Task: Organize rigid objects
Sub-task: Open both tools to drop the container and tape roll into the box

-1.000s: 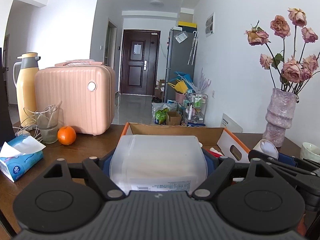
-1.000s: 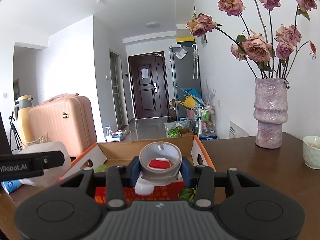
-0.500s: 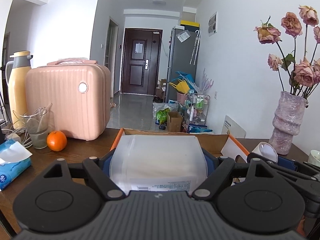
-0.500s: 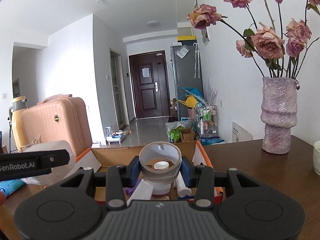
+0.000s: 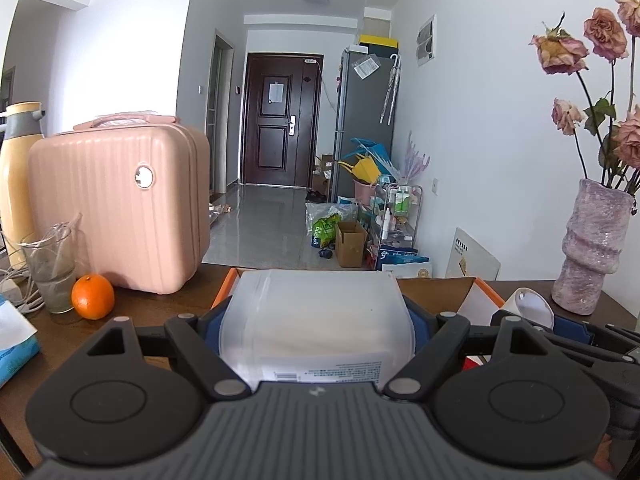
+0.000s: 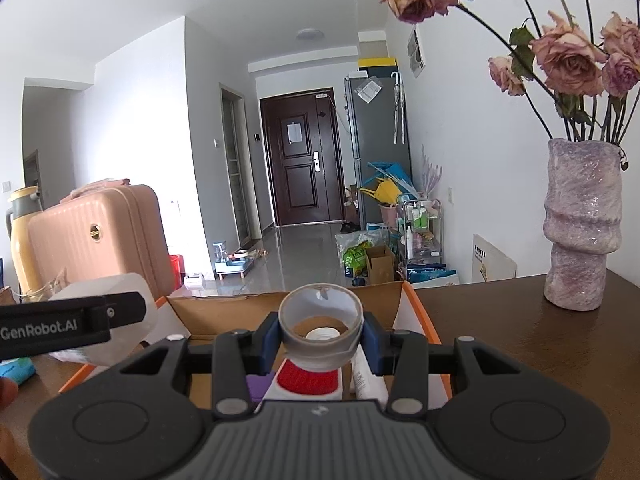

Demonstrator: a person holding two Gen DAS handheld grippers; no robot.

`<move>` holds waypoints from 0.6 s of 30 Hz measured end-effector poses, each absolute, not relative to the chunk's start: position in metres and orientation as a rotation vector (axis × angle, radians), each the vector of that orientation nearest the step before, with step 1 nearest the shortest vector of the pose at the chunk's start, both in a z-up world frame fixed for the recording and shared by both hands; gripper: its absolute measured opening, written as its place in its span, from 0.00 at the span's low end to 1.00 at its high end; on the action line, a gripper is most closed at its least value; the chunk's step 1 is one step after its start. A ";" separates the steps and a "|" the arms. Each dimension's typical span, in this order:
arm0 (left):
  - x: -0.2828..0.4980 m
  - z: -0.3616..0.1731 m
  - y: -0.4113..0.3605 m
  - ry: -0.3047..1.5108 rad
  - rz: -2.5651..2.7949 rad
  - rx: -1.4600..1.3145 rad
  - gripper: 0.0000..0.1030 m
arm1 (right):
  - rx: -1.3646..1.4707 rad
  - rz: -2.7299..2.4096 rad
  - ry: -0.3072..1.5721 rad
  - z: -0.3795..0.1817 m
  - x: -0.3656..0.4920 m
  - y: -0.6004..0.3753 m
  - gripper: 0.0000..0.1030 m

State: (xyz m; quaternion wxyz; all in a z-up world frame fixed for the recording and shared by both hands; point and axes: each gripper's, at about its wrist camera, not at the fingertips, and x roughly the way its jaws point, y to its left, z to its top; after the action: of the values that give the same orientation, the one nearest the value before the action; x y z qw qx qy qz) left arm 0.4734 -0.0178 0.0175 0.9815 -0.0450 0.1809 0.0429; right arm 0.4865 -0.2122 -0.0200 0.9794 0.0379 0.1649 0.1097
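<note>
Orange [image 5: 93, 296] slid left; only right view shows tape roll [image 6: 320, 324].

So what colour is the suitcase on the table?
Pale pink suitcase, ribbed; clearest in the left wrist view.

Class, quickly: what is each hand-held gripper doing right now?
Left hand-held gripper: closed on a translucent plastic box.
Right hand-held gripper: closed on a roll of tape.
</note>
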 end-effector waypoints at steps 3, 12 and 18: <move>0.484 0.015 -0.016 0.372 0.085 -0.090 0.80 | 0.075 0.221 0.336 -0.021 0.496 -0.212 0.40; 0.509 0.011 -0.008 0.381 0.091 -0.083 0.80 | 0.053 0.230 0.353 -0.023 0.519 -0.207 0.40; 0.519 0.006 -0.005 0.393 0.094 -0.068 0.81 | 0.040 0.228 0.366 -0.025 0.527 -0.206 0.40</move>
State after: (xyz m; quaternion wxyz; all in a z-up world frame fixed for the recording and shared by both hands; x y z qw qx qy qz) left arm 0.5189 -0.0049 0.0063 0.9791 -0.0340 0.1951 0.0467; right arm 0.5275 -0.2064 -0.0249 0.9767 0.0199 0.1814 0.1129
